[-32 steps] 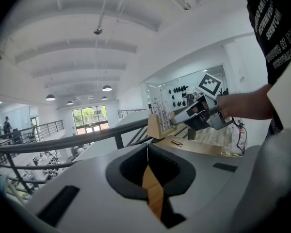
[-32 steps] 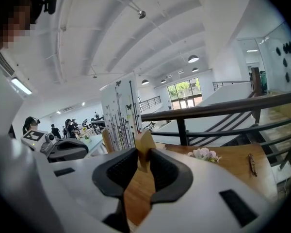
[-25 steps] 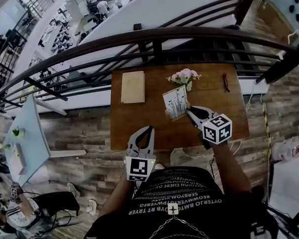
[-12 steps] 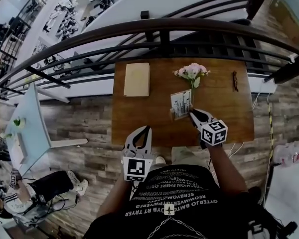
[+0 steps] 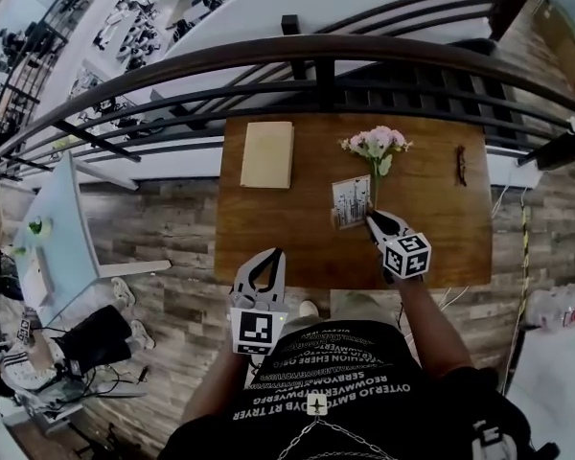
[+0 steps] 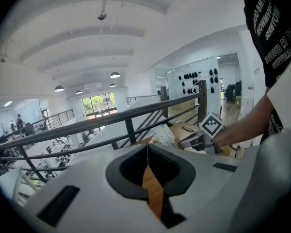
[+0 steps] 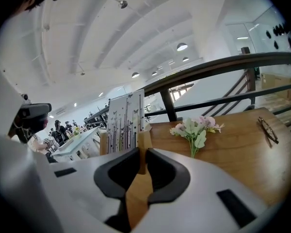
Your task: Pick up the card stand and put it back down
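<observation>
Card stand (image 5: pixel 350 202) has dropped toward the desk (image 5: pixel 268 242); only the view from the right hand-held gripper (image 5: pixel 371 217) shows jaws clamping its wooden base (image 7: pixel 144 142). Left hand-held gripper (image 5: pixel 273 255): clenched, empty.

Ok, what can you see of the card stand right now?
The card stand is a pale wooden base holding an upright white card printed with dark stems and butterflies. The right tongs pinch one wooden end. It stands mid-table beside the flowers; whether it rests on the table is unclear.
</observation>
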Demonstrator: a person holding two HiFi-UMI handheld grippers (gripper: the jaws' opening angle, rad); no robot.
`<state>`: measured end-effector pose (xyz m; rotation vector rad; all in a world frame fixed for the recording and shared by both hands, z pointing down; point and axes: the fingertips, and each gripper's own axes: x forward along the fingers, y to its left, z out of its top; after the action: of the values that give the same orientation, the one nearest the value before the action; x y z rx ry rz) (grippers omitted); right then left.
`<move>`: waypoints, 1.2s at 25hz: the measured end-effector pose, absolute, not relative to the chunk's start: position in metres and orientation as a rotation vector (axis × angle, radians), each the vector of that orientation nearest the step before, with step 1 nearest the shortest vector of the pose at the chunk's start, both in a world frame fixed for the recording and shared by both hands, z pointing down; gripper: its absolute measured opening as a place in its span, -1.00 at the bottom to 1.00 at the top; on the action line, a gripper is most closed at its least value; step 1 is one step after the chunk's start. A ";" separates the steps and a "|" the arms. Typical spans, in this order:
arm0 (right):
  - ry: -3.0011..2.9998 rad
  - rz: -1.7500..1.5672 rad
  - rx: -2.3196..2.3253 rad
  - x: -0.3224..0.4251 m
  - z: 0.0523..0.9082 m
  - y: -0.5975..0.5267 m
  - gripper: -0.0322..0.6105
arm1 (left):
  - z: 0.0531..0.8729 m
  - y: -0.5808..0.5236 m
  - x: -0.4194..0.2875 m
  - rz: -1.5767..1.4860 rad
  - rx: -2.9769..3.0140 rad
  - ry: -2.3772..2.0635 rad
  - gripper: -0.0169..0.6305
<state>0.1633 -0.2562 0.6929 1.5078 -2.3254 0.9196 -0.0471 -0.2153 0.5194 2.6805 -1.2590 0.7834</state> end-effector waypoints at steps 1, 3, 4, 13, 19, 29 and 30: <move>-2.328 0.916 1.509 0.165 0.696 -0.259 -0.71 | 0.521 -0.217 -0.046 0.789 2.675 -1.260 -0.86; -2.327 0.915 1.510 0.168 0.705 -0.265 -0.71 | 0.525 -0.219 -0.043 0.798 2.665 -1.257 -0.86; -2.322 0.918 1.509 0.170 0.710 -0.267 -0.71 | 0.527 -0.220 -0.041 0.802 2.660 -1.254 -0.86; -2.270 0.959 1.493 0.184 0.755 -0.284 -0.71 | 0.530 -0.234 -0.027 0.769 2.630 -1.285 -0.86; -2.255 0.938 1.506 0.188 0.781 -0.295 -0.71 | 0.540 -0.240 -0.025 0.815 2.623 -1.264 -0.86; -2.194 0.921 1.563 0.195 0.818 -0.301 -0.71 | 0.560 -0.232 -0.035 0.888 2.580 -1.240 -0.86; -2.187 0.916 1.569 0.196 0.820 -0.301 -0.71 | 0.561 -0.231 -0.036 0.895 2.577 -1.239 -0.86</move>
<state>0.1957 -0.3008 0.8204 1.5686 -2.1872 0.9162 -0.0356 -0.2309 0.5611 2.5768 -1.2393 0.8946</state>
